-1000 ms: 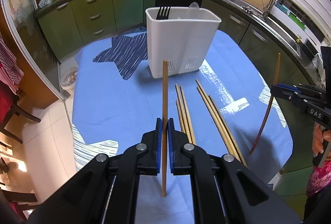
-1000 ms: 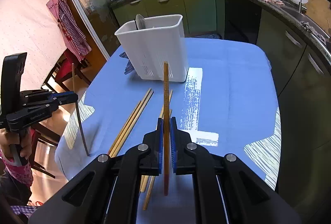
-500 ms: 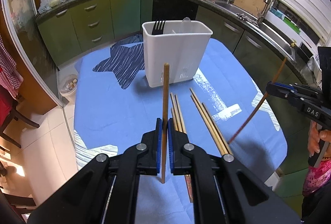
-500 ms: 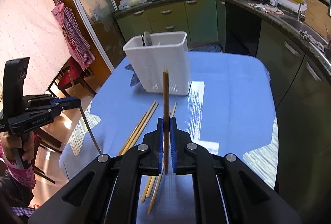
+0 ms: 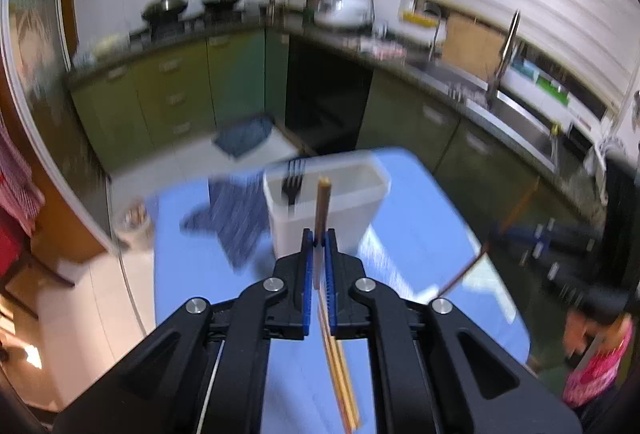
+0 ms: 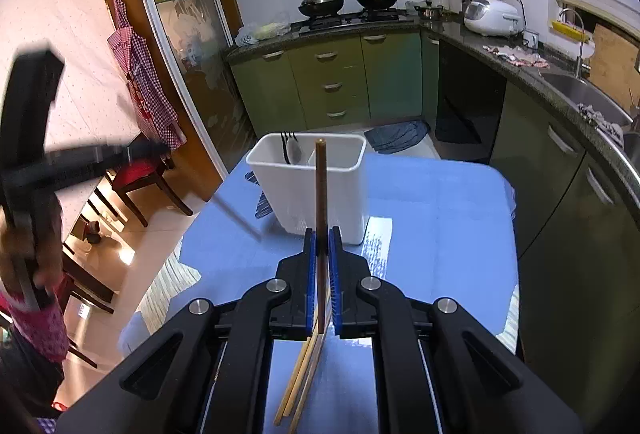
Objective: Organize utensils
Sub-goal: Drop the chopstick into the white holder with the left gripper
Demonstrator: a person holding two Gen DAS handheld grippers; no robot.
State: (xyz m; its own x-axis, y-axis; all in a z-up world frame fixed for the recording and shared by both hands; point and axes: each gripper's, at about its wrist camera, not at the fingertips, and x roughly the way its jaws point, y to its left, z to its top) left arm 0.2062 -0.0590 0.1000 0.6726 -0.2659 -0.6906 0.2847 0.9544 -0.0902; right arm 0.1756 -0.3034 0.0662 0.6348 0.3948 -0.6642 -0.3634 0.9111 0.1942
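My left gripper (image 5: 319,237) is shut on a wooden chopstick (image 5: 322,205) that stands upright between the blue pads, high above the table. Beyond it stands the white utensil holder (image 5: 340,209) with a black fork (image 5: 293,182) in its left compartment. My right gripper (image 6: 322,236) is shut on a darker chopstick (image 6: 321,185), also upright, in front of the same holder (image 6: 320,189). Loose chopsticks (image 5: 340,362) lie on the blue tablecloth below; the right wrist view shows these chopsticks (image 6: 300,374) too. Each gripper appears blurred at the other view's edge.
The blue tablecloth (image 6: 432,218) covers a table in a kitchen. Green cabinets (image 6: 332,81) and a dark counter run behind and along the right. A chair with a red seat (image 6: 136,173) stands left of the table. A person's hand (image 5: 580,330) holds the right gripper's handle.
Both grippers have risen with their chopsticks, so the holder and table look smaller and lower. The left view tilted up toward the kitchen and is now blurred.
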